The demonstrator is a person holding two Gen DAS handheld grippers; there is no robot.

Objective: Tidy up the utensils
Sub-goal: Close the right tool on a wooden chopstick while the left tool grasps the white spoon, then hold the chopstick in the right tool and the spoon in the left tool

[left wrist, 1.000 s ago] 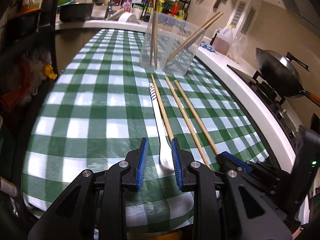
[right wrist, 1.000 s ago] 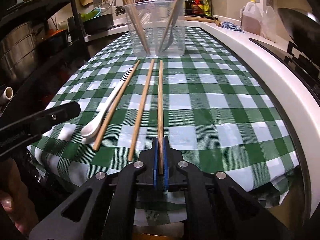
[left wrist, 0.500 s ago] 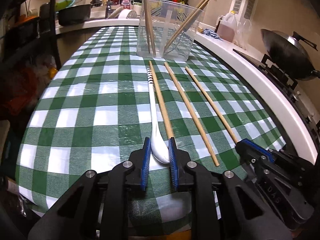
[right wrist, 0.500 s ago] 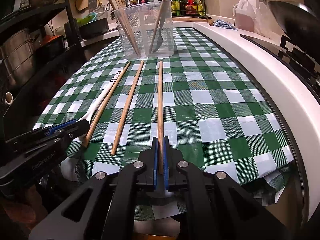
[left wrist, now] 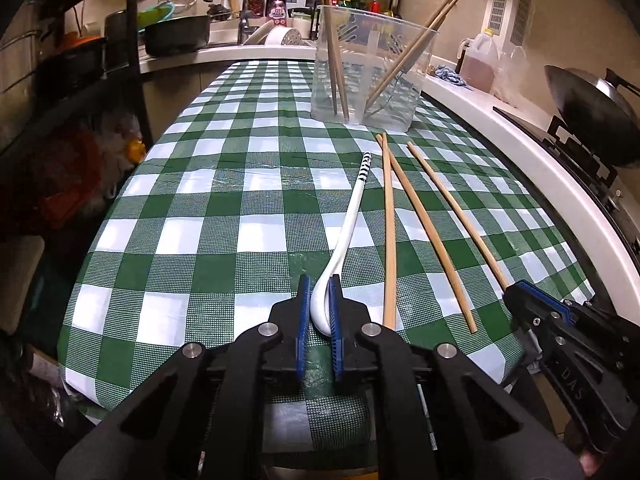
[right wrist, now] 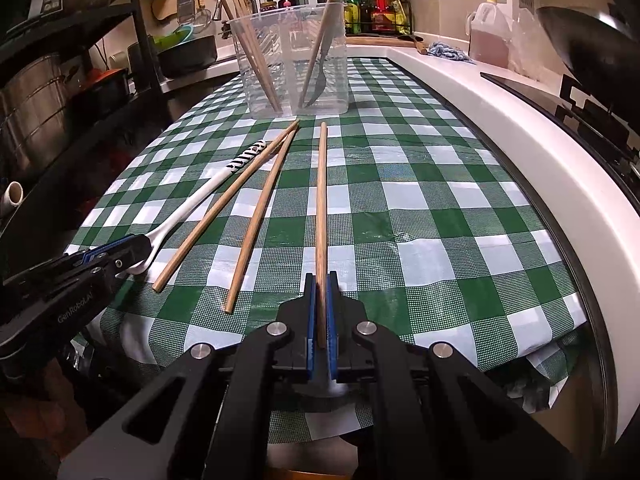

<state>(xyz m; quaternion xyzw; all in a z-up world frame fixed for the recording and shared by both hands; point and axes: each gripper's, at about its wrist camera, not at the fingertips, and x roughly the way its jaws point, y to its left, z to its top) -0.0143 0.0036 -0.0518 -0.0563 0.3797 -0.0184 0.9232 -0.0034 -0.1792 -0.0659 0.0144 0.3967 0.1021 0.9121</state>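
My left gripper [left wrist: 319, 292] is shut on the bowl of a white spoon [left wrist: 347, 232] with a striped handle tip, which lies on the green checked tablecloth [left wrist: 224, 200]. My right gripper [right wrist: 321, 288] is shut on the near end of a wooden chopstick [right wrist: 321, 200] that points away along the table. Two more chopsticks [right wrist: 256, 216] lie between the spoon [right wrist: 208, 188] and the held one. A clear plastic container [left wrist: 370, 68] at the far end holds several chopsticks; it also shows in the right wrist view [right wrist: 292, 60].
A white counter edge [right wrist: 520, 128] runs along the right, with a wok [left wrist: 592, 108] and stove beyond. A sink and pots [left wrist: 176, 36] stand at the back left. A dark shelf rack [right wrist: 60, 80] is on the left. The right gripper shows in the left view [left wrist: 560, 320].
My left gripper has moved forward and closed its jaws onto the spoon's bowl. The right gripper stays shut on its chopstick and has shifted slightly; the loose chopsticks have angled.
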